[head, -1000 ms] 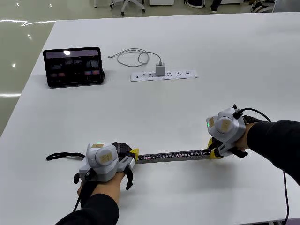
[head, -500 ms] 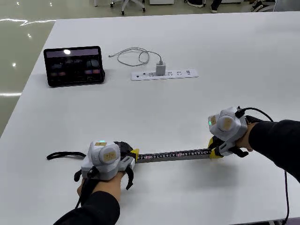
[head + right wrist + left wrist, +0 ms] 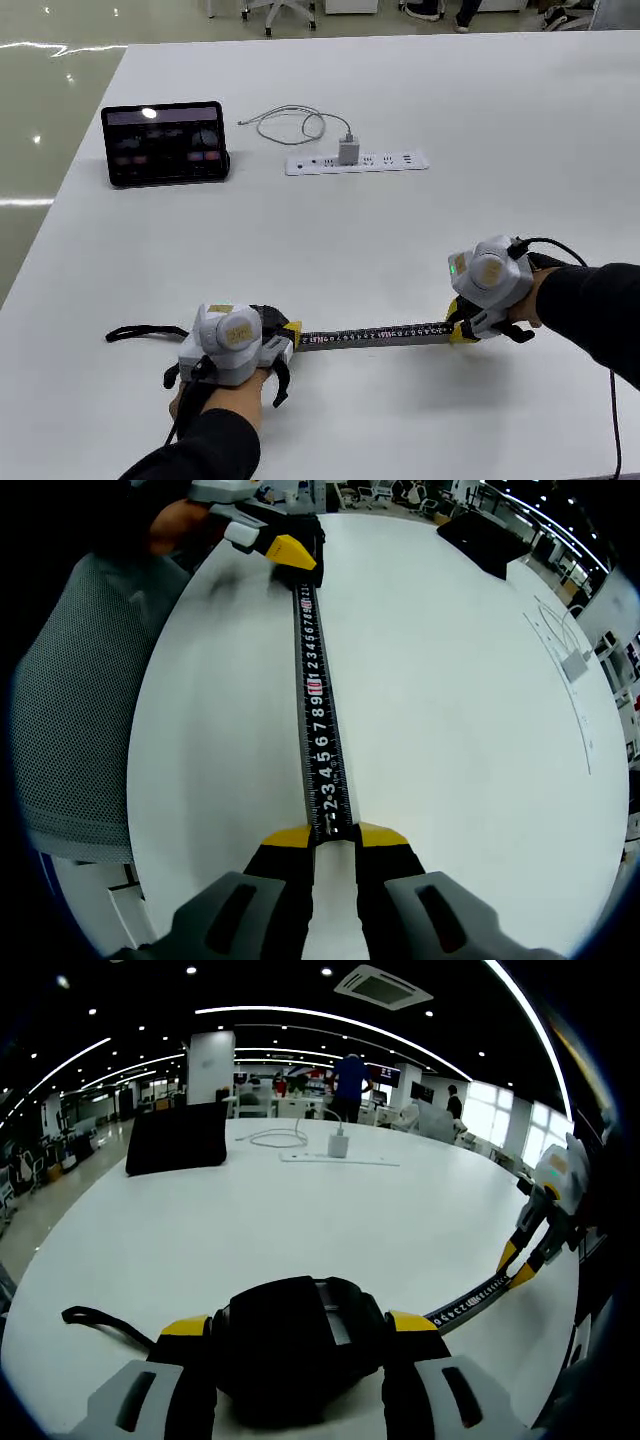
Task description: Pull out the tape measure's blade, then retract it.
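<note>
A single tape measure (image 3: 268, 322) lay on the white table (image 3: 400, 240), well to the near side of the power strip (image 3: 357, 162), its long axis running left to right and roughly parallel to that strip. The left gripper (image 3: 272, 335) was closed around the black case, its yellow-tipped jaws pressed to either side of it in the left gripper view. The blade (image 3: 375, 335) stretched flat from the case towards the right, where the right gripper (image 3: 460, 330) pinched its tip between jaws drawn narrow. In the right gripper view the lowest numbers sat at those jaws and climbed towards the case. One black strap (image 3: 140, 332) trailed from the case, away from the blade. One charger (image 3: 348, 151) stood plugged into the power strip, one cable (image 3: 285, 122) looped just behind it. One tablet (image 3: 165, 143) stood propped to the strip's left.
</note>
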Motion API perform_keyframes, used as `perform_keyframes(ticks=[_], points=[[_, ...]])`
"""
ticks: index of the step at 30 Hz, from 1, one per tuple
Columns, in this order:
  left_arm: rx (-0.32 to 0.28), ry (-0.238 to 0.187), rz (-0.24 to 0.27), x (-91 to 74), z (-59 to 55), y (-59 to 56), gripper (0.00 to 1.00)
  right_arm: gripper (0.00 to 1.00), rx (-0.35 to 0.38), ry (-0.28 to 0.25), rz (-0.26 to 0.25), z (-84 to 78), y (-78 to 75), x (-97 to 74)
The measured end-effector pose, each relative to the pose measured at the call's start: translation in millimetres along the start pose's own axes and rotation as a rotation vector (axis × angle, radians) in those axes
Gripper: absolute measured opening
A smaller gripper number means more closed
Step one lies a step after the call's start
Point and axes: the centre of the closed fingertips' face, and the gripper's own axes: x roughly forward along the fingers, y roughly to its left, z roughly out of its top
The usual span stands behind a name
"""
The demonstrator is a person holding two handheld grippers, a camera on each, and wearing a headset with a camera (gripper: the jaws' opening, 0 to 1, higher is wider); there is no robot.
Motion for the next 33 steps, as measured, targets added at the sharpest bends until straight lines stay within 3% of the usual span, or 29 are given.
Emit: perform_keyframes(ticks=[14,33], points=[[-0.001,0.005,-0.006,0.2,-0.1,0.3,0.63,0.11,0.042,0.006,-0.009,3.4,-0.1,2.2],[-0.004,0.006,-0.013,0.8,-0.3,0.0,0.63,0.11,0.023,0.006,-0.002,10.9,1.0,6.0]])
